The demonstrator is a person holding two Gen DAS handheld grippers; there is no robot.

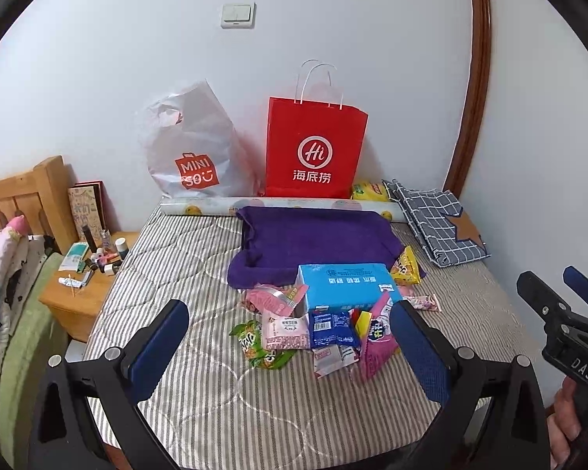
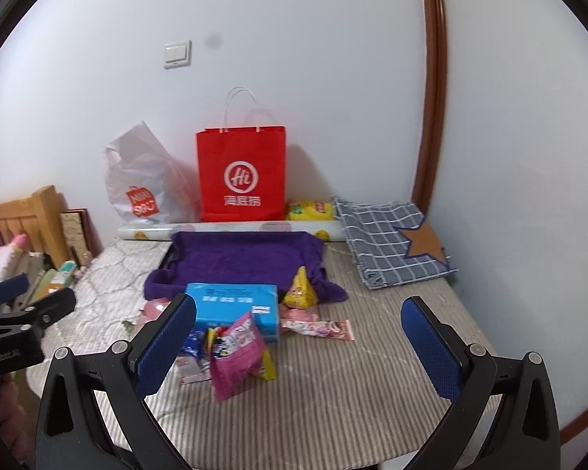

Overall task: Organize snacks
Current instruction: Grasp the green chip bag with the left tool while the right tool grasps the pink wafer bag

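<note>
A heap of snack packets (image 1: pixel 317 337) lies on a striped mattress (image 1: pixel 200 403), piled against the near side of a blue box (image 1: pixel 347 286), just ahead of the left gripper (image 1: pixel 290 346), whose blue-padded fingers stand wide apart and hold nothing. A magenta packet (image 2: pixel 237 356) leans at the heap's near edge, ahead and left of the right gripper (image 2: pixel 298 350), also spread wide and empty. A yellow packet (image 2: pixel 300 291) rests beside the box on a purple towel (image 1: pixel 313 243) beyond it. Farther off, a red paper bag (image 1: pixel 313 149) and a white plastic bag (image 1: pixel 192 149) stand against the wall, a checked cloth (image 2: pixel 388 239) folded to the right. A wooden nightstand (image 1: pixel 78 293) sits far left.
</note>
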